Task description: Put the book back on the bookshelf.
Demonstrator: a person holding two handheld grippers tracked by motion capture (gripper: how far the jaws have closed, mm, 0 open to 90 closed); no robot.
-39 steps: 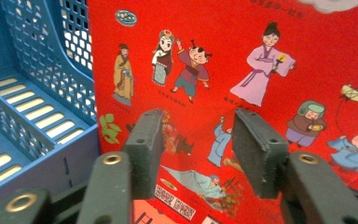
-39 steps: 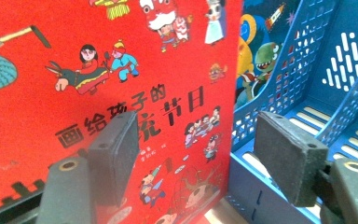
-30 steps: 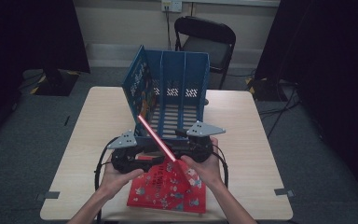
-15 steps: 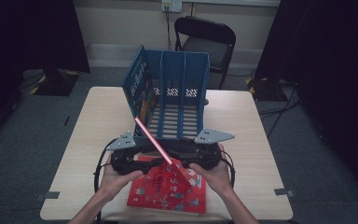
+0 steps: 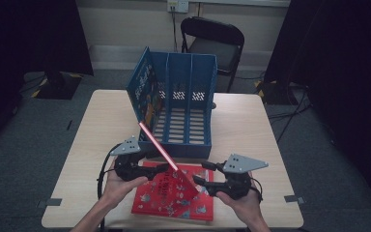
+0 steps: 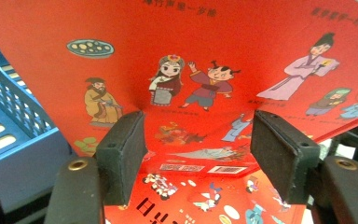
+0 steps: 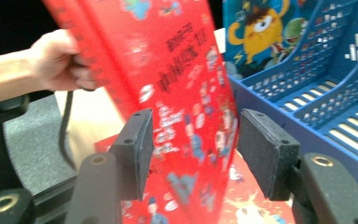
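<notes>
Blue file rack (image 5: pixel 183 104), holding one book in its left slot, waits beyond both grippers while we tilt a red picture book (image 5: pixel 166 154) up between them, unfiled, left gripper (image 5: pixel 162 169) and right gripper (image 5: pixel 200 174) open, right's jaws just narrowing.

Rack (image 5: pixel 183 111) behind book (image 5: pixel 174 200)

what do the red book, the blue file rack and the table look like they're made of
Red book: glossy printed card or paper; its raised cover shines and stays flat, and cartoon figures are printed on it. Blue file rack: moulded plastic, going by its even colour and slotted walls and floor. Table: pale, matte top, probably wood-look laminate, though the material can't be told for sure.
</notes>
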